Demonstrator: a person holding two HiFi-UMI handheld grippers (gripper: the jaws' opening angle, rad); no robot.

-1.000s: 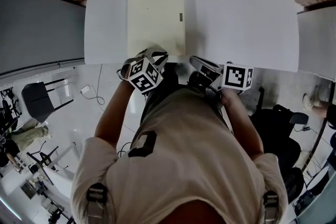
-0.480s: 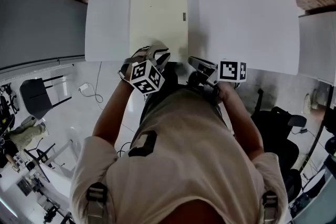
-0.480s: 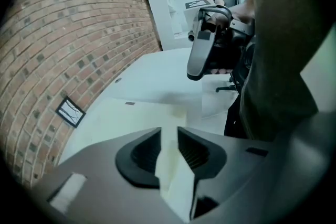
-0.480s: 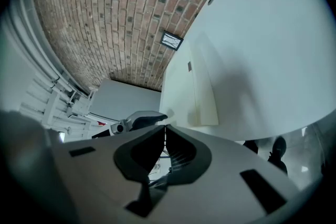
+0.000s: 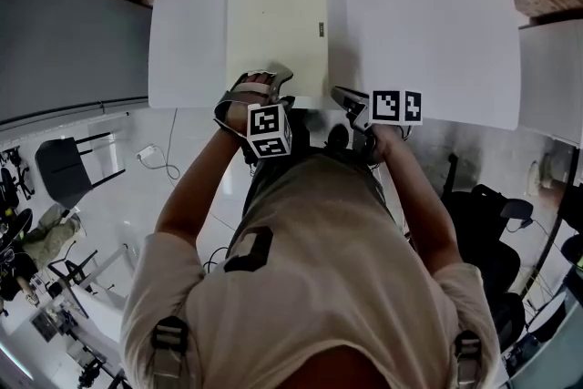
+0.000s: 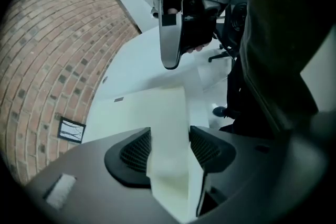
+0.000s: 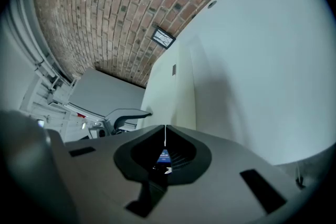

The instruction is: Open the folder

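Left gripper point(image 5: 264, 76): fingers point(image 6: 137, 152) have just been opened wide and are released. The near edge of the folder point(image 5: 276, 23) is seen between them, unpinched. Folder is laid closed and flat on the tabletop point(image 5: 428, 23), at its near edge. Top cover alone should be nipped at the near-left corner, then lifted slowly. Right gripper point(image 5: 346, 97) is held clenched, empty, just beside the near-right corner. Back cover could be pinned with it.

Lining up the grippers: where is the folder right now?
In the head view the folder lies flat on the white table, left of centre, its near edge between the left gripper's jaws, which have just been opening.
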